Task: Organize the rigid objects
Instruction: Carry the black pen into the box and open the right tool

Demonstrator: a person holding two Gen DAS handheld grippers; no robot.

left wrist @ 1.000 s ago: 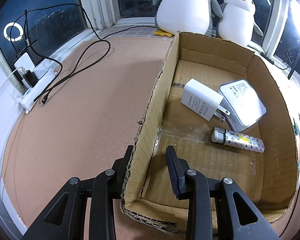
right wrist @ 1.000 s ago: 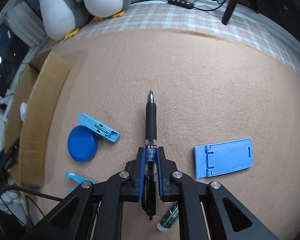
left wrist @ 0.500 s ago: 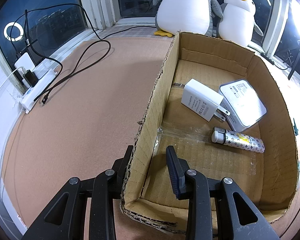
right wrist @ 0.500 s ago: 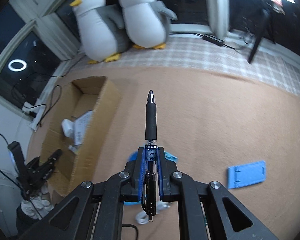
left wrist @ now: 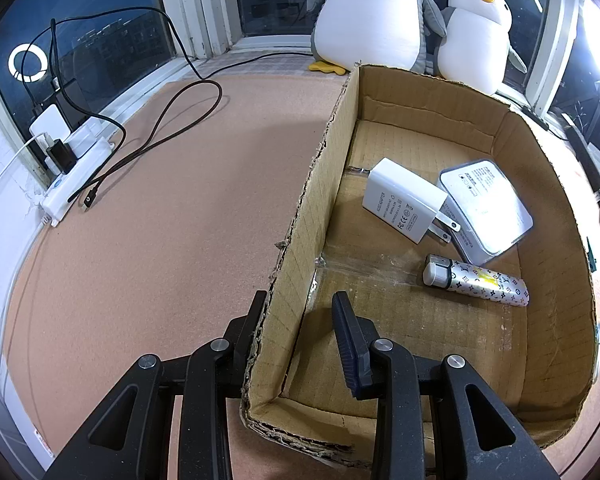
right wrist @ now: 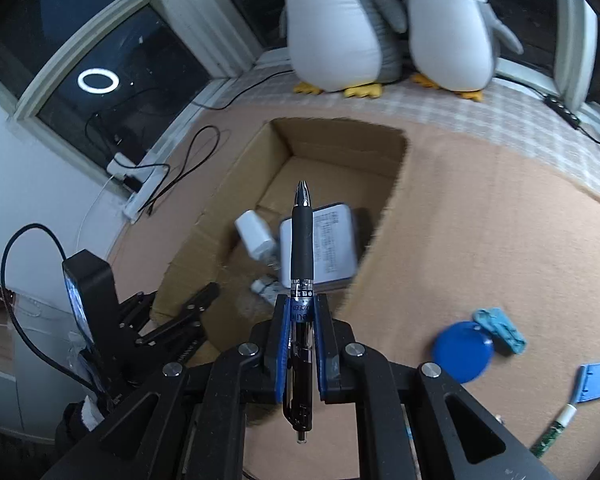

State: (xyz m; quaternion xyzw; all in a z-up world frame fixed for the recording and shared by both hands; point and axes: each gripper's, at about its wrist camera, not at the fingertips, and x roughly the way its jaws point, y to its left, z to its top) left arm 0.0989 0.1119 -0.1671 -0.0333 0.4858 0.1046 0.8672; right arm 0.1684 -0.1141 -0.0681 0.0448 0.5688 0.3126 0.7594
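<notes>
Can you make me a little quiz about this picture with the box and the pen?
1. True or false: the right tool is shut on a pen.
2. Which thing lies inside the cardboard box? A) the round blue lid B) the white charger C) a penguin toy
3. Fill in: the left tool straddles the box's ____.

Key
1. True.
2. B; the lid lies on the mat outside, the penguin stands behind the box.
3. Wall: one finger is outside it, one inside.
</notes>
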